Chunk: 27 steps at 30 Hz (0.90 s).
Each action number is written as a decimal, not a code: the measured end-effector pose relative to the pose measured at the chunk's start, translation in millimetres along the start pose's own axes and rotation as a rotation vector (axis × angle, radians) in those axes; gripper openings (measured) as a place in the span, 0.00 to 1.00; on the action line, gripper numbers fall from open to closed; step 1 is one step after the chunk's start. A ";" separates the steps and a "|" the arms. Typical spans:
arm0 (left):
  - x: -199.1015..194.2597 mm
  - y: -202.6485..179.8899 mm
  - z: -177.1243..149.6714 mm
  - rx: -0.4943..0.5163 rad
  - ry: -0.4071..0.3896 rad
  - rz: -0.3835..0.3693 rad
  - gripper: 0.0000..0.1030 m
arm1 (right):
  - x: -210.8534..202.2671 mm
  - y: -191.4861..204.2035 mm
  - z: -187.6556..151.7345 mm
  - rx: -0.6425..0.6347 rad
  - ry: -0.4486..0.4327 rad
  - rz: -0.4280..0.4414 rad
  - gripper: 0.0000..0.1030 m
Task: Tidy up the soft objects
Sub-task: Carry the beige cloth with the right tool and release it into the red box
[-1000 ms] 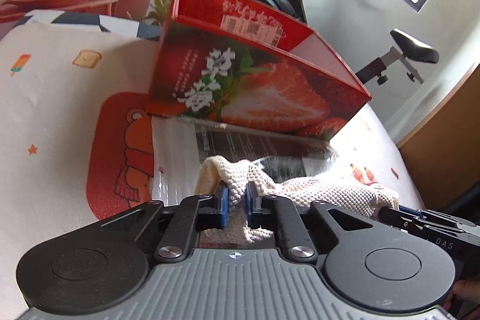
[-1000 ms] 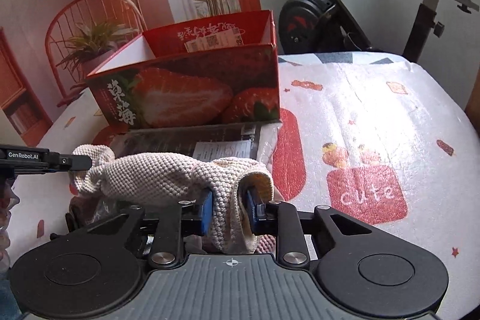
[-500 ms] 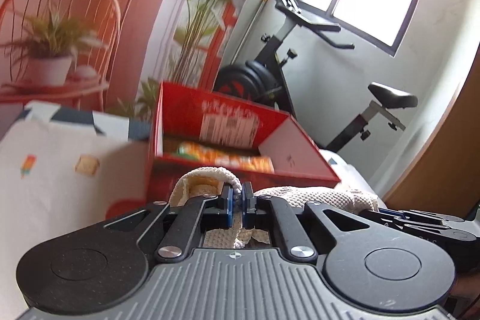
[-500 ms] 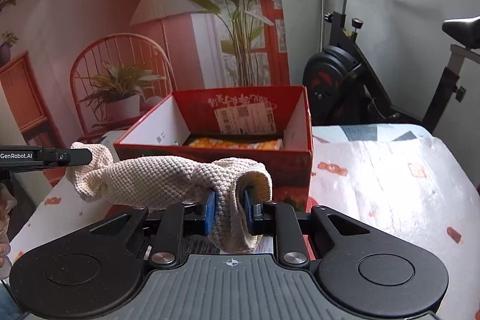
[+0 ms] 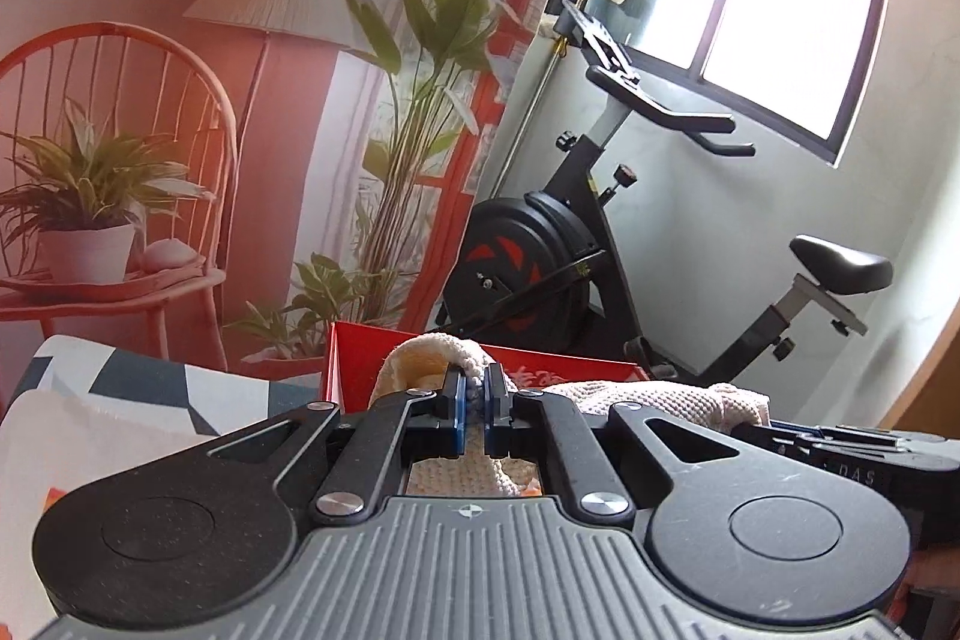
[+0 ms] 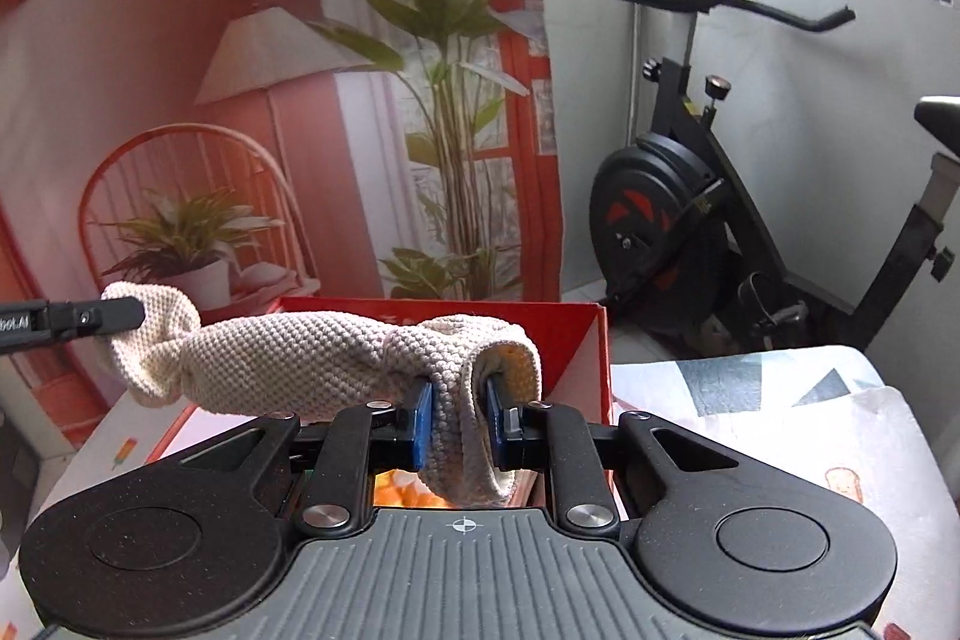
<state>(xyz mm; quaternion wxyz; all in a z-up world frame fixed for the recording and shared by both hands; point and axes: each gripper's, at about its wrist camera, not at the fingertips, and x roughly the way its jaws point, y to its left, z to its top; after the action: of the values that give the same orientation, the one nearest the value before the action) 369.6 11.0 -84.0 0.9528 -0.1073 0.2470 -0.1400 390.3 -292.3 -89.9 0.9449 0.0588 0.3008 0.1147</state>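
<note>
Left wrist view, left gripper [image 5: 474,409]: its blue pads are pressed together on one end of the knitted cloth [image 5: 654,397].
Left wrist view, cloth: it runs from this gripper toward the right, to the black body of the other tool at the right edge.
Left wrist view, red box [image 5: 360,358]: it is just behind the cloth and lower; only its back wall shows.

Right wrist view, right gripper [image 6: 459,421]: clamped on the other end of the cloth [image 6: 300,358], a loose flap hanging between the pads.
Right wrist view, long axis: the cloth is stretched nearly level from this gripper to the left one [image 6: 120,319], so it lies across the red box [image 6: 576,334].
Right wrist view, box inside: something orange shows under the cloth.

Next move, my judgement: the box is directly ahead and below, both grippers about equally near, so lowering together seems needed.
</note>
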 end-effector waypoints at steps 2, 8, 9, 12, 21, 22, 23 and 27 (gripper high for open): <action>17.6 2.3 2.1 0.006 0.016 0.011 0.06 | 20.8 -5.1 5.2 0.008 0.025 -0.015 0.16; 65.1 6.9 3.0 0.063 0.069 0.034 0.11 | 71.9 -19.3 9.8 0.011 0.086 -0.076 0.16; 69.9 7.2 2.3 0.075 0.073 0.040 0.16 | 79.1 -21.5 9.9 0.015 0.098 -0.088 0.16; 81.4 13.4 0.4 0.064 0.082 0.055 0.38 | 97.4 -20.8 6.2 0.010 0.139 -0.126 0.16; 87.2 22.3 -7.7 0.051 0.138 0.037 0.38 | 133.7 9.4 -1.6 -0.040 0.287 -0.117 0.16; 86.3 22.4 -8.1 0.050 0.142 0.035 0.38 | 137.8 10.0 -2.2 -0.037 0.302 -0.118 0.16; 84.8 22.7 -8.7 0.050 0.145 0.035 0.38 | 141.5 9.7 -3.4 -0.028 0.316 -0.119 0.16; 77.6 21.4 -9.7 0.059 0.152 0.030 0.39 | 150.0 5.9 -9.9 0.013 0.358 -0.107 0.16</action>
<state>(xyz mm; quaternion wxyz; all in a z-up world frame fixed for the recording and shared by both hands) 434.4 4.9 -132.4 0.9361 -0.0647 0.3159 -0.1404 502.4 -248.3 -180.1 0.8806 0.0274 0.4677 0.0710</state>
